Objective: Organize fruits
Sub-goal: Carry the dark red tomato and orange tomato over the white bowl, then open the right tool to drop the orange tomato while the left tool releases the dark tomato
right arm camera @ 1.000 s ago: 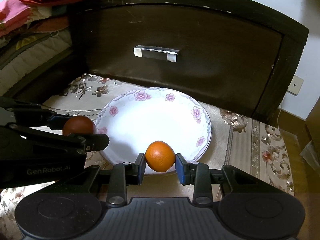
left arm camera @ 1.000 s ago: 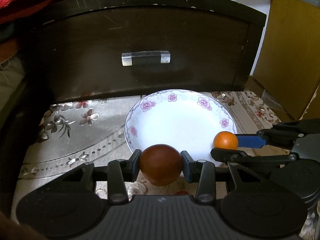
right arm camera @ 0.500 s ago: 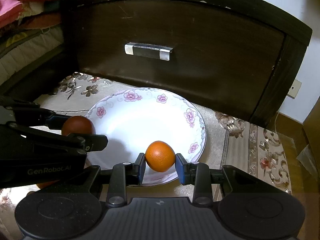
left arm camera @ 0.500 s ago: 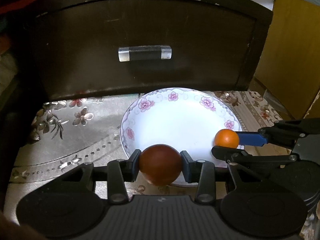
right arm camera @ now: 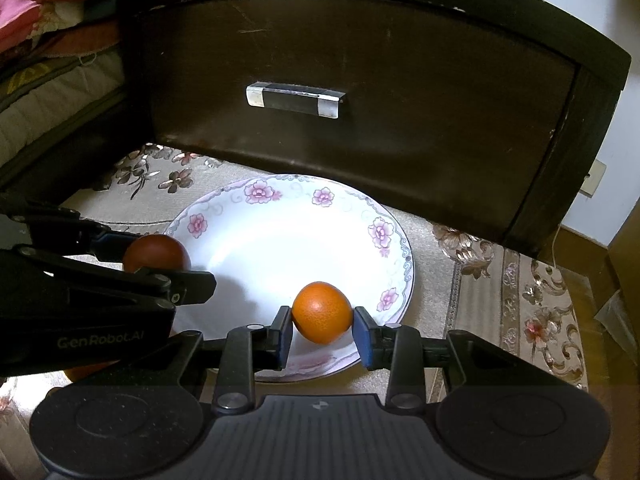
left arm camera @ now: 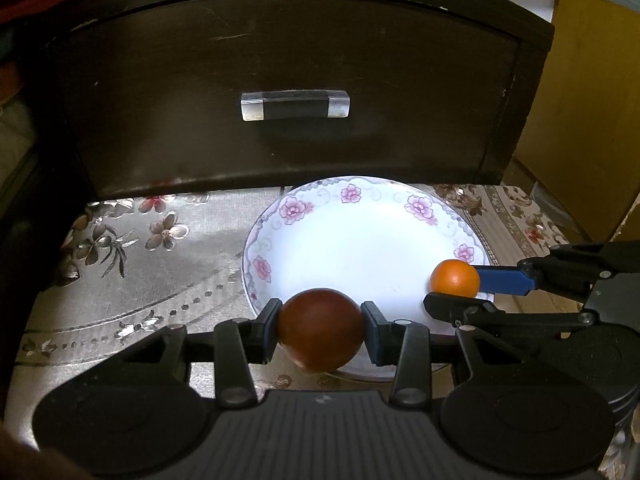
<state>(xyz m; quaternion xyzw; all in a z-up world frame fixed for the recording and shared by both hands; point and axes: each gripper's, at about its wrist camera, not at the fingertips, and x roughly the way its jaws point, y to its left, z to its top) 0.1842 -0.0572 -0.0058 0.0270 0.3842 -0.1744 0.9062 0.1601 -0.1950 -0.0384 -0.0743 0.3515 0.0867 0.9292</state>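
Fruit first: a dark red-brown fruit (left arm camera: 321,328) sits clamped between the two fingers of the left gripper (left arm camera: 321,330), the pads pressing its left and right sides. It hangs over the near left rim of a white plate (left arm camera: 360,240) painted with pink flowers. From the right wrist view the same red-brown fruit (right arm camera: 157,252) shows at the plate's left edge, partly hidden behind the left gripper (right arm camera: 160,264).

An orange (right arm camera: 322,313) is pinched in the right gripper (right arm camera: 322,330), jaws closed snugly on its two sides, above the near right part of the plate (right arm camera: 280,232). In the left wrist view that orange (left arm camera: 455,279) appears at the plate's right rim, with a blue fingertip (left arm camera: 502,281) of the right gripper (left arm camera: 460,290) against it. Whether either fruit touches the plate cannot be told.

A sliver of something orange (right arm camera: 86,371) peeks out below the left gripper's body, too hidden to identify.

The plate rests on a floral cloth (left arm camera: 140,256) in silver and beige. Just behind the plate stands a dark wooden drawer front (left arm camera: 300,80) with a handle (left arm camera: 295,105) capped in silver at both ends. Folded bedding (right arm camera: 48,52) lies at the upper left, and a yellow-brown panel (left arm camera: 588,120) stands to the right.
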